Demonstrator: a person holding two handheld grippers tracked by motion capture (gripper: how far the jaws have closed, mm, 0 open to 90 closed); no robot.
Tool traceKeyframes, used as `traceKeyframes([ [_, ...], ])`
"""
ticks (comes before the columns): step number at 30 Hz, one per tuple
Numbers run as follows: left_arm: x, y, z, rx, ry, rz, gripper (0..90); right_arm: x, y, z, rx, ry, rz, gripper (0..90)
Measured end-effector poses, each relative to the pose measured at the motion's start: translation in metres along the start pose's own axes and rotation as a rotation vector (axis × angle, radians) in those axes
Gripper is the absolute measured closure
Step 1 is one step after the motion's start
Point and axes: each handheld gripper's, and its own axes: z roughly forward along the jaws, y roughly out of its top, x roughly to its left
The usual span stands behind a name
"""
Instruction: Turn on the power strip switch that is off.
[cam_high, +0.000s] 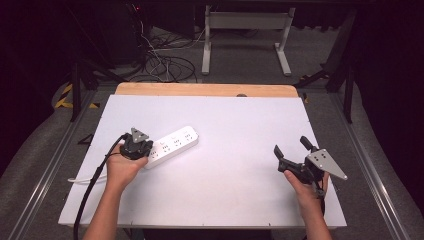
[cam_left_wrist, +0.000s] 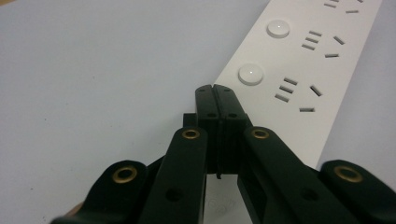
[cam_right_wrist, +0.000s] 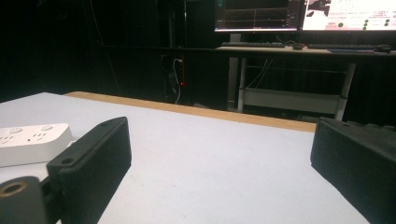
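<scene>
A white power strip with round buttons and several sockets lies at an angle on the left half of the white table. My left gripper is shut, and its joined tips press down on the strip's near end, just below a round button. Over at the right side, my right gripper is held above the table with its jaws wide open and nothing between them. In the right gripper view the strip lies far to the left of the open jaws.
The strip's white cord trails left toward the table edge. A wooden strip lines the table's far edge. Beyond it are a white desk frame, floor cables and monitors.
</scene>
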Motion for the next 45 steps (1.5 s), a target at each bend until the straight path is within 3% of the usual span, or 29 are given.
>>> traceKeyframes([
  [23,0.0021,0.0009,0.002,0.01,-0.02,-0.036,90.0,0.0008,0.0018,-0.0015,-0.005,0.002,0.005,5.9],
  [25,0.0024,0.0011,0.0017,0.012,-0.042,-0.044,90.0,0.0007,0.0019,-0.0015,-0.006,0.002,0.007,5.9],
  [27,-0.0006,0.0017,0.0027,0.009,-0.034,-0.02,90.0,0.0006,0.0019,-0.0016,-0.006,0.001,0.006,5.9],
  [30,-0.0034,0.003,0.0038,0.01,-0.012,-0.014,90.0,0.0005,0.0018,-0.0018,-0.005,0.0,0.006,5.9],
  [40,-0.0024,0.0023,0.0031,0.013,-0.028,-0.023,90.0,-0.0012,0.0017,-0.0031,-0.006,-0.005,0.008,6.0],
  [45,-0.003,0.0014,0.0008,0.018,-0.036,-0.006,90.0,-0.0011,0.0017,-0.0043,-0.005,-0.005,0.011,6.0],
])
